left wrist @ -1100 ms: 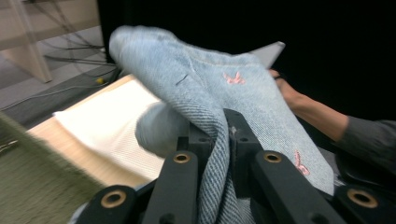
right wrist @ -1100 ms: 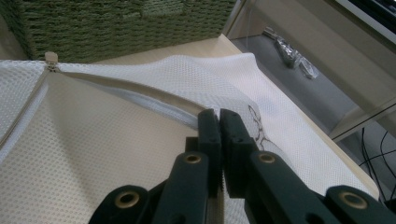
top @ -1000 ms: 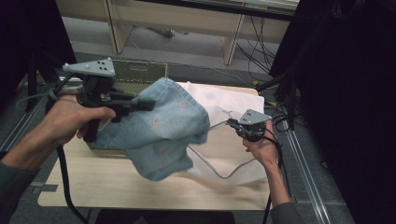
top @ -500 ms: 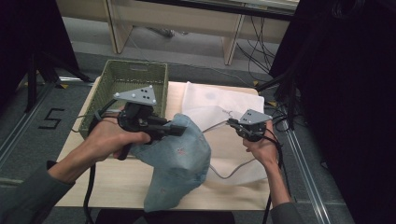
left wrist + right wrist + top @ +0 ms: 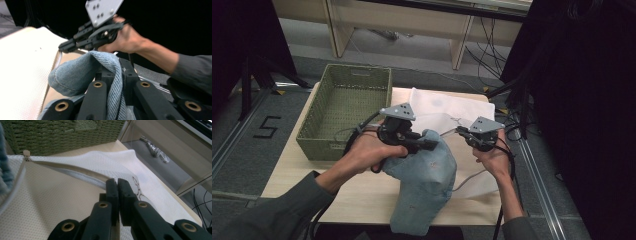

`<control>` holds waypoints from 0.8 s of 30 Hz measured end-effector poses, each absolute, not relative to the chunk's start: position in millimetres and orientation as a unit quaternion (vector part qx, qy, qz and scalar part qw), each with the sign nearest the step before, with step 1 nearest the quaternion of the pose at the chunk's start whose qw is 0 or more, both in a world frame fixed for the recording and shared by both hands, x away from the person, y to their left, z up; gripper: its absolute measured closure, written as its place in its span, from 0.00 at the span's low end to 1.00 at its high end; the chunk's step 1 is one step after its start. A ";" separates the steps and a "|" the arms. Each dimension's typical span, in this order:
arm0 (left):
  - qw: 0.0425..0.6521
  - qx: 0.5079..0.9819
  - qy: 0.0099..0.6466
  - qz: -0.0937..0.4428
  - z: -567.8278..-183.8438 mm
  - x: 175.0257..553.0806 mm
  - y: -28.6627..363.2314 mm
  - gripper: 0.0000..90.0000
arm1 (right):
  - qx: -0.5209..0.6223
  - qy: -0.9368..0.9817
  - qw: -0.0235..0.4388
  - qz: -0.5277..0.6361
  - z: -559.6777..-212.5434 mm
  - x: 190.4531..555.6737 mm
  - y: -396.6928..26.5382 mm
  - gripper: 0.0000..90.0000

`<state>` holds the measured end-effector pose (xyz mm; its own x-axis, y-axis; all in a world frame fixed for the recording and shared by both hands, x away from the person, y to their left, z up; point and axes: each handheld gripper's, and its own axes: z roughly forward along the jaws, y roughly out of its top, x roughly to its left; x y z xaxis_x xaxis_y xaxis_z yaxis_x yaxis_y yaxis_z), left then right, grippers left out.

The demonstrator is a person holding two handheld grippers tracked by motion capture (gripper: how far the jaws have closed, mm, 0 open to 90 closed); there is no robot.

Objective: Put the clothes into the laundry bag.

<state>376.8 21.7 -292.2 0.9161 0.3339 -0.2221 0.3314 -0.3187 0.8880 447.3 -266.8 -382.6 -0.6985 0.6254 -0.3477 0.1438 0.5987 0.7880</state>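
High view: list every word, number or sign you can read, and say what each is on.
"5": black mark on the grey floor left of the table.
Basket: a small pale label on its near wall, too small to read.
No other readable text.

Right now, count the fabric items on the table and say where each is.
2. The blue denim garment hangs from the left hand-held gripper at the table's front. The white mesh bag lies behind it, its edge in the right hand-held gripper.
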 end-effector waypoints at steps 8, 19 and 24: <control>0.533 0.811 0.240 -0.021 -346.8 396.2 -18.7 0.92 | 0.222 0.841 0.315 0.381 -381.1 446.3 -265.4 0.99; 0.499 0.827 0.258 0.009 -385.6 417.3 -58.1 0.91 | 0.212 0.844 0.316 0.379 -379.1 442.9 -258.3 0.99; 0.481 0.833 0.274 0.004 -407.4 430.9 -73.4 0.90 | 0.209 0.846 0.313 0.378 -379.4 442.2 -256.6 0.99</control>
